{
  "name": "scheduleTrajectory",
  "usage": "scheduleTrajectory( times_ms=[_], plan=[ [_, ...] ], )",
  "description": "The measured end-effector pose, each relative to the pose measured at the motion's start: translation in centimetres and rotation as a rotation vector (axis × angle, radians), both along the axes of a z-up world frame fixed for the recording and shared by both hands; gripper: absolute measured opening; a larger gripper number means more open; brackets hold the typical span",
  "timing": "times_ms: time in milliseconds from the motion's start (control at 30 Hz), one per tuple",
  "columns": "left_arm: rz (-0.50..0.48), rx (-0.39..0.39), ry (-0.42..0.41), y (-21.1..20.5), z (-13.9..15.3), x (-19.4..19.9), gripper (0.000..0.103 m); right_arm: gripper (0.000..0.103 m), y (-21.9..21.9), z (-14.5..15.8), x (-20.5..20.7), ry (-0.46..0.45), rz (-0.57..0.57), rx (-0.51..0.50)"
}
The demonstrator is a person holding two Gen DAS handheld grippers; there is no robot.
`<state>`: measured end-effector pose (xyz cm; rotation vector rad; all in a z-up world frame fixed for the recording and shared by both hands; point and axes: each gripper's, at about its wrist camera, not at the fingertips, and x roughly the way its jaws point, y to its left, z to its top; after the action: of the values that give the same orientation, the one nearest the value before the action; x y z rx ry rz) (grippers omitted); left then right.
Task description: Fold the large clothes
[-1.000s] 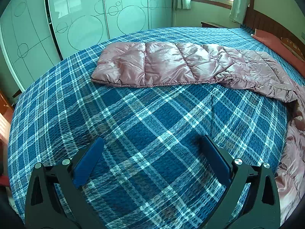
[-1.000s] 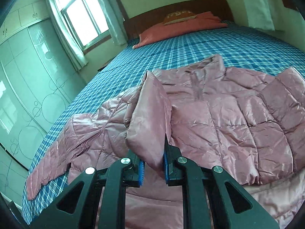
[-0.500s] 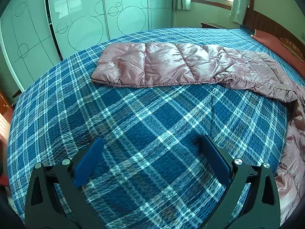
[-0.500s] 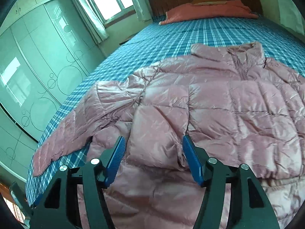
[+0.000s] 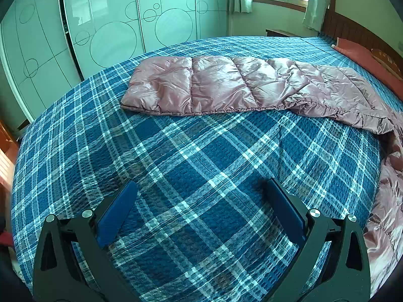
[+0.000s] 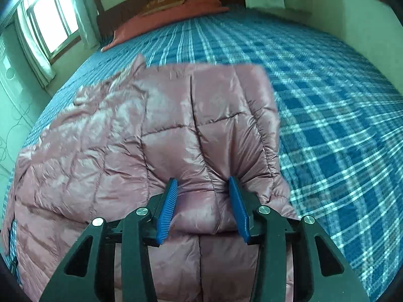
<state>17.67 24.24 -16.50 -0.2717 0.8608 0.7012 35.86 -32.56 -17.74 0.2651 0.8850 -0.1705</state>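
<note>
Since a moment ago the right gripper (image 6: 202,201) has let go of the fold it pinched near the jacket's (image 6: 126,138) middle and swung over to the jacket's right edge, while the left gripper (image 5: 199,211) has not moved. The jacket lies spread on the plaid bed (image 6: 340,125), and one sleeve (image 5: 201,88) stretches out flat across the cover toward the wardrobe (image 5: 100,25). The right fingers (image 6: 168,206) are closing now, with a puffy ridge of the fabric bulging between them (the pads seem to dent it already). The left ones stand wide apart over bare cover, holding nothing. I judge a new grasp for the next side fold is being taken; next it needs a firm pinch, then lifting this edge across the body without dragging the rest.
</note>
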Motion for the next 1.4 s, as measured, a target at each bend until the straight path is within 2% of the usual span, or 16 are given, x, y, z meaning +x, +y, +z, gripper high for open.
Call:
scheduleTrajectory(
  times_ms=[33, 200, 233, 333, 433, 533, 567, 633, 700, 733, 800, 900, 967, 1067, 1200, 1400],
  plan=[
    [0.0, 0.001, 0.001, 0.3, 0.2, -0.2, 0.101, 0.043, 0.2, 0.5, 0.2, 0.009, 0.004, -0.012],
    [0.0, 0.001, 0.0, 0.3, 0.1, -0.2, 0.101, 0.043, 0.2, 3.7, 1.5, -0.098, -0.024, -0.034],
    [0.0, 0.0, -0.001, 0.3, 0.1, -0.3, 0.101, 0.044, -0.1, 3.3, 2.1, -0.092, -0.041, -0.051],
    [0.0, -0.001, -0.002, 0.2, 0.1, -0.3, 0.101, 0.047, -1.0, -0.2, 3.9, 0.018, -0.042, -0.057],
    [0.0, 0.001, -0.004, 0.3, 0.0, -0.3, 0.101, 0.049, -0.3, 2.0, 4.7, 0.004, -0.017, -0.08],
    [0.0, 0.003, -0.002, 0.2, 0.0, -0.3, 0.101, 0.051, -0.6, 4.5, 5.6, -0.089, -0.051, -0.103],
    [0.0, 0.003, -0.002, 0.3, -0.1, -0.2, 0.101, 0.055, -0.8, 4.6, 6.4, -0.095, -0.061, -0.113],
    [0.0, 0.0, -0.003, 0.2, -0.1, -0.3, 0.101, 0.059, -1.3, 3.3, 8.6, -0.057, -0.063, -0.131],
    [0.0, 0.001, -0.003, 0.2, -0.1, -0.3, 0.101, 0.061, -1.6, -0.2, 10.7, 0.058, -0.036, -0.118],
    [0.0, 0.001, -0.002, 0.2, -0.1, -0.3, 0.101, 0.061, -1.5, -0.4, 10.5, 0.023, -0.034, -0.138],
    [0.0, 0.001, -0.004, 0.2, -0.1, -0.3, 0.101, 0.061, -1.3, 0.8, 9.9, 0.017, -0.041, -0.147],
    [0.0, 0.005, -0.004, 0.1, -0.1, -0.4, 0.101, 0.061, 0.1, 3.0, 7.3, -0.051, 0.009, -0.12],
    [0.0, 0.001, -0.005, 0.3, -0.2, -0.3, 0.101, 0.061, 1.4, 3.4, 5.3, -0.054, 0.057, -0.141],
    [0.0, 0.002, -0.005, 0.1, -0.2, -0.3, 0.101, 0.061, 2.3, 2.2, 3.0, -0.032, 0.075, -0.12],
    [0.0, 0.002, -0.005, 0.2, -0.2, -0.4, 0.101, 0.061, 2.2, -0.3, 2.6, 0.001, 0.064, -0.124],
    [0.0, 0.001, -0.007, 0.1, -0.2, -0.5, 0.101, 0.062, 3.1, -0.7, 2.2, -0.007, 0.052, -0.159]
  ],
)
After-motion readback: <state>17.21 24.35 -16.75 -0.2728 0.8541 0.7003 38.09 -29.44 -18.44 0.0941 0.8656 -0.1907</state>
